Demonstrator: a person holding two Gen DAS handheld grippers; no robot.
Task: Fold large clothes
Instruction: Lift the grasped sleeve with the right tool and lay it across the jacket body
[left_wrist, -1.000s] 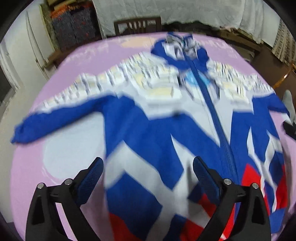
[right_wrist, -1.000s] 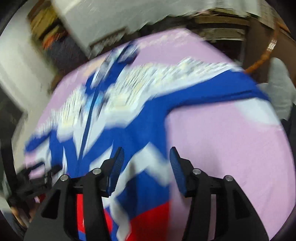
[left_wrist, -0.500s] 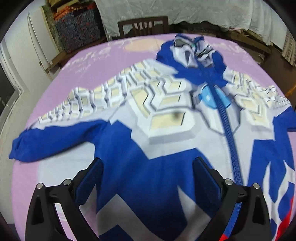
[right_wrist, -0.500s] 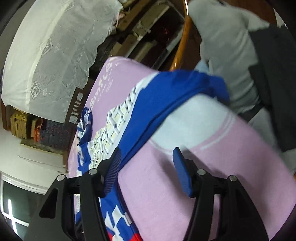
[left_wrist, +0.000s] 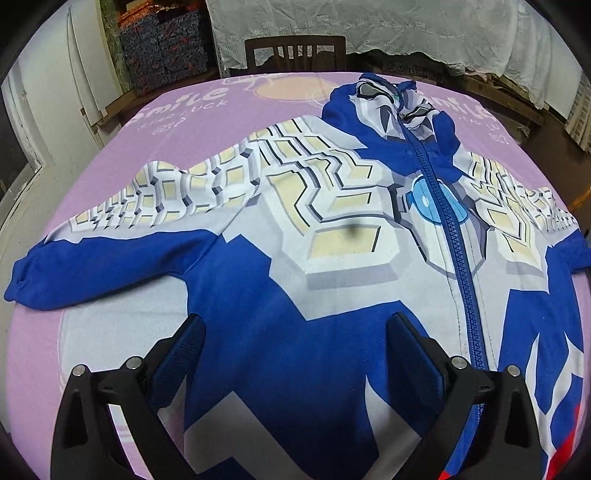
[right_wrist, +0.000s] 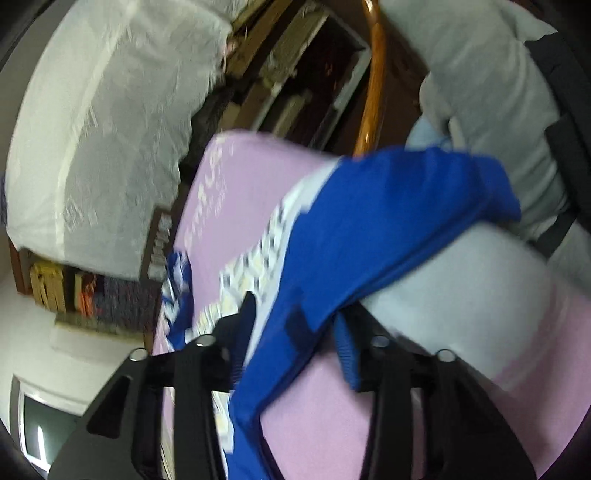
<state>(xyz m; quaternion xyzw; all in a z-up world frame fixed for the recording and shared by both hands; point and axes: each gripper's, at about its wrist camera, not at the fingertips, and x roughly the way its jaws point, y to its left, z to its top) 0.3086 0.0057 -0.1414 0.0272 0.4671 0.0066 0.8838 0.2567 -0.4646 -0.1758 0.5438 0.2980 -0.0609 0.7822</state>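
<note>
A blue, white and grey zip-up hooded jacket lies spread face up on the pink table cover, sleeves out to both sides. My left gripper is open and empty, hovering over the jacket's left front panel. In the right wrist view the jacket's blue right sleeve runs between the fingers of my right gripper. The jaws stand close on either side of the cloth, but the blurred frame does not show whether they pinch it.
A wooden chair stands behind the table's far edge, under a white lace cloth. Patterned boxes are stacked at the back left. A wooden rail and a grey garment lie past the table's right edge.
My left gripper moved up the jacket towards the chest. My right gripper swung out to the right sleeve, and its fingers closed in around the sleeve.
</note>
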